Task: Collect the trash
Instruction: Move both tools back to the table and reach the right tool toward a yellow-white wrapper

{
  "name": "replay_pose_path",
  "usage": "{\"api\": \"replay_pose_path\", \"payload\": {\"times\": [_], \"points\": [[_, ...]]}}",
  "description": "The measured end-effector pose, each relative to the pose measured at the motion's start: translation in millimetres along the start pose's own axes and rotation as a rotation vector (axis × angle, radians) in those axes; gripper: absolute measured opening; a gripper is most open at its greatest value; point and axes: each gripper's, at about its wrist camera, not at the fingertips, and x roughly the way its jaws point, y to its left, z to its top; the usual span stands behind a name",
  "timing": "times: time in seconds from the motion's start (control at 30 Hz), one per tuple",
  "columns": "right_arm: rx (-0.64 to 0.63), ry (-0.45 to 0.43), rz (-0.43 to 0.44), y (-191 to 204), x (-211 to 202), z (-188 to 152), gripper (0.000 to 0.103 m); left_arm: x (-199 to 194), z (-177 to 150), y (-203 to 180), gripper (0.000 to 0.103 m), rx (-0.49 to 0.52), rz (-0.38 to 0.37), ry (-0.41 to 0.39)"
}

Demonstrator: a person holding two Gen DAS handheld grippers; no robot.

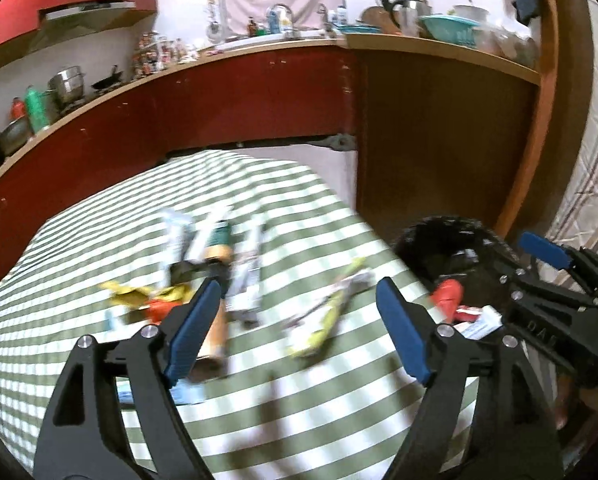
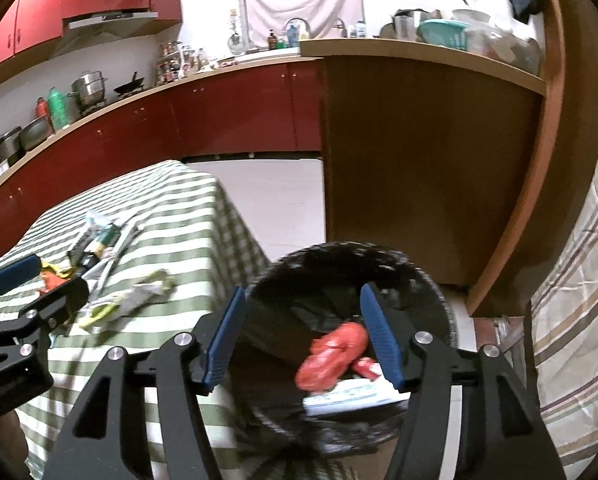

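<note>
Below the right gripper (image 2: 302,334) stands a black bin (image 2: 431,280) lined with a dark bag; its blue fingers (image 2: 381,338) are spread apart with nothing pressed between them. A crumpled red wrapper (image 2: 331,356) lies inside the bin, straight under the gap, beside a white carton (image 2: 351,396). To that gripper's left, the left gripper (image 1: 299,328) hangs over a table with a green-and-white striped cloth (image 1: 299,420), its jaws also released and empty. Ahead of it lies scattered trash: a yellow-green wrapper (image 1: 323,320) just beyond the gap, and a blurred heap of packets and tubes (image 1: 207,264) near its left finger. The bin sits off its right finger.
</note>
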Motion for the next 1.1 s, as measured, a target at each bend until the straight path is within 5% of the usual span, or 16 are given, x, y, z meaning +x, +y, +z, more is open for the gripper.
{"api": "replay_pose_path", "payload": {"times": [0.5, 1.1], "points": [[-0.042, 0.063, 0.095, 88.4, 10.5, -4.5, 0.07, -19.2, -44.3, 120.9, 0.086, -0.106, 0.161, 0.04], [-0.076, 0.148, 0.05, 128.2, 32.5, -8.2, 0.072, -20.3, -64.3, 174.8, 0.087, -0.138, 0.181, 0.056]]}}
